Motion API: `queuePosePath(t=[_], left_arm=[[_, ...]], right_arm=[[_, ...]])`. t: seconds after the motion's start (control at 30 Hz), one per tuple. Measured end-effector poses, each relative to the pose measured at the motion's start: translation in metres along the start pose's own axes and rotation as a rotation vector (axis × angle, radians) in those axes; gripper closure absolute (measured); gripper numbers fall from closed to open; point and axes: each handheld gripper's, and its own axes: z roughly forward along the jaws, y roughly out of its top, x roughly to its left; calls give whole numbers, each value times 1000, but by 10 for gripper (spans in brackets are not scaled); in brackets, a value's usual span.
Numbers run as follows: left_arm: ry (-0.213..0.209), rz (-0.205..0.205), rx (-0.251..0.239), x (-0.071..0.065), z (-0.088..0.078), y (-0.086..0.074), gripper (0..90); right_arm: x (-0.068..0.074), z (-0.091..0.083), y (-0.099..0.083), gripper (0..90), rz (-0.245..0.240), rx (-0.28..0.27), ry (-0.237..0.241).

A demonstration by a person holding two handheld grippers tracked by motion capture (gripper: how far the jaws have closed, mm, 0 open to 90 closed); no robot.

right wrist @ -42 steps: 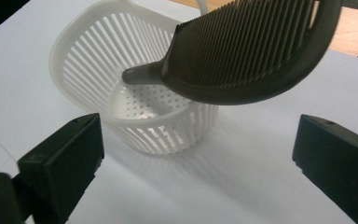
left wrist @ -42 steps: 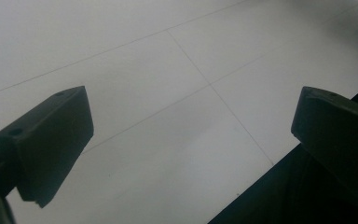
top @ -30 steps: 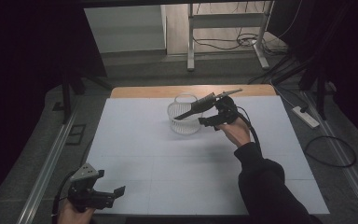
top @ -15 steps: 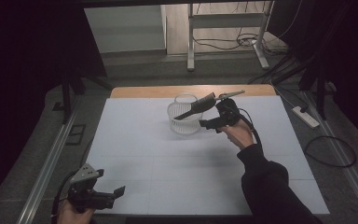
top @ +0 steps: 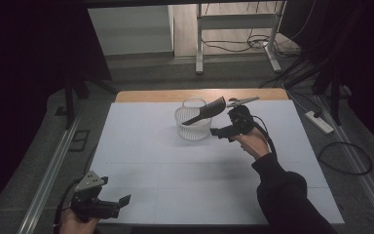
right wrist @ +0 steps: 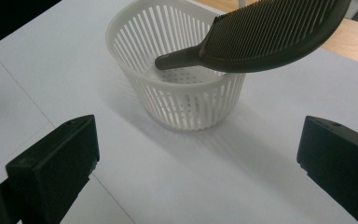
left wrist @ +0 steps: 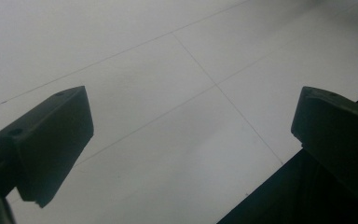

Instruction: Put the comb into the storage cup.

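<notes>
A black comb (top: 206,110) rests in a white slotted plastic basket (top: 193,124) just above the centre of the high view. Its long axis is tilted: the handle end sits low inside the basket toward the left, and the broad toothed end rises up and to the right, passing over the basket's right rim and sticking out beyond it. In the right gripper view the comb (right wrist: 256,38) fills the upper right of the frame, its narrow handle dipping down to the left into the basket (right wrist: 182,88), its teeth running along the upper edge of the wide part. The basket stands upright on the white table cover (top: 141,146), its walls made of thin vertical ribs and its floor pierced with small holes; the comb is the one thing seen in it.

The right gripper (top: 224,130) is held just to the right of the basket in the high view, near it but not touching, with its jaws spread wide and holding nothing. The right gripper view shows the same: the two black jaws stand far apart at the lower corners of the frame with the bare cover between them and the basket ahead.

The left gripper (top: 119,202) sits at the lower left of the high view, well apart from the basket, at the near edge of the cover. Its jaws are also spread wide and hold nothing, with plain white cover (left wrist: 177,116) between them.
</notes>
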Motion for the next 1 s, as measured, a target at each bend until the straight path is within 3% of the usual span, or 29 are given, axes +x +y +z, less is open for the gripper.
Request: queuePosePath(t=[0.57,0.7,1.0], left_arm=[[-21,-21,-6,3,0,-1,0],[-23,-22,-6,3,0,-1,0],[-25,-23,-8,3,-1,-1,0]], right_arm=[[10,-12,-11,0,-34,1,5],[13,-14,-15,0,-61,11,1],[17,-20,-22,0,-63,3,-5]])
